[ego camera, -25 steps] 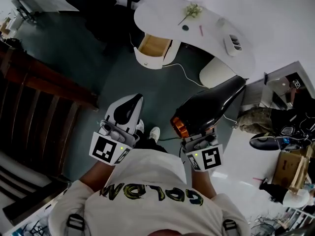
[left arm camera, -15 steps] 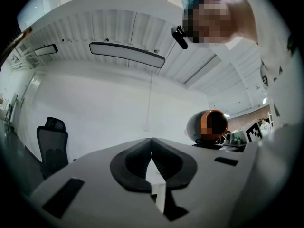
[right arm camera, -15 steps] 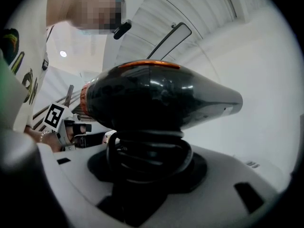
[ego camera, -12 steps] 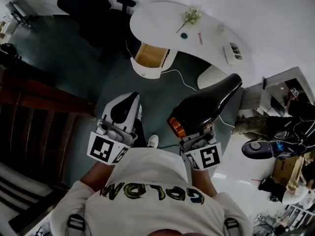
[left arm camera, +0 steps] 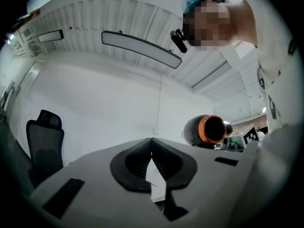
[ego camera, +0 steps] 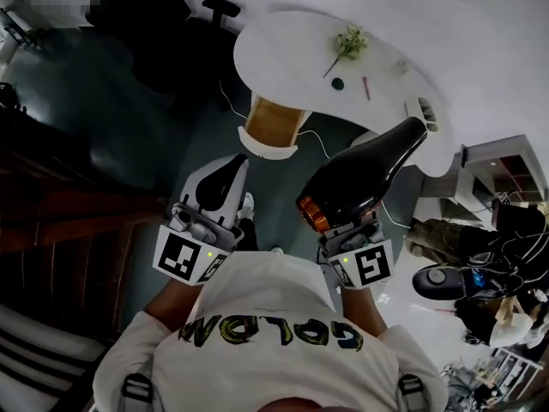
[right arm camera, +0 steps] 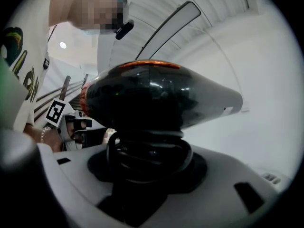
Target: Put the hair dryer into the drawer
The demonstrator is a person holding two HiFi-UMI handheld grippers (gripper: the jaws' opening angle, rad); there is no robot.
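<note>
Plainly, the right tool point(ego camera: 347, 232) is clamped on the handle of the hair dryer point(ego camera: 360, 178). In the right gripper view its jaws stand wide round that handle point(right arm camera: 147, 175), with a black cord point(right arm camera: 148, 152) looped about the handle between them. The dryer's glossy black body point(right arm camera: 156, 96) rides above the jaws. In the head view its narrow nozzle points up and to the right, and its orange-ringed rear end faces the person.

The left tool point(ego camera: 233, 168) is held beside it, well apart from the dryer and at about the same height. Its jaws are pressed together with nothing between them, and the left gripper view shows the two tips meeting in a straight seam point(left arm camera: 152, 148). That view also catches the dryer's orange ring point(left arm camera: 211, 129) off to the right, and a black chair point(left arm camera: 45, 141) at the far left.

Beyond both tools lies a dark floor point(ego camera: 154, 118), and past that a white curved table point(ego camera: 283, 45). The drawer point(ego camera: 273, 124) sits under the table's near edge, pulled open, with its wood-coloured inside showing. The hair dryer is in the air, clear of the drawer and to its right in the head view, its nozzle overlapping the table's edge.

On the table lie a flower sprig point(ego camera: 347, 43), a small dark round thing point(ego camera: 338, 82) and a thin pink stick point(ego camera: 366, 88). A white cable point(ego camera: 319, 137) trails across the floor near the drawer.
</note>
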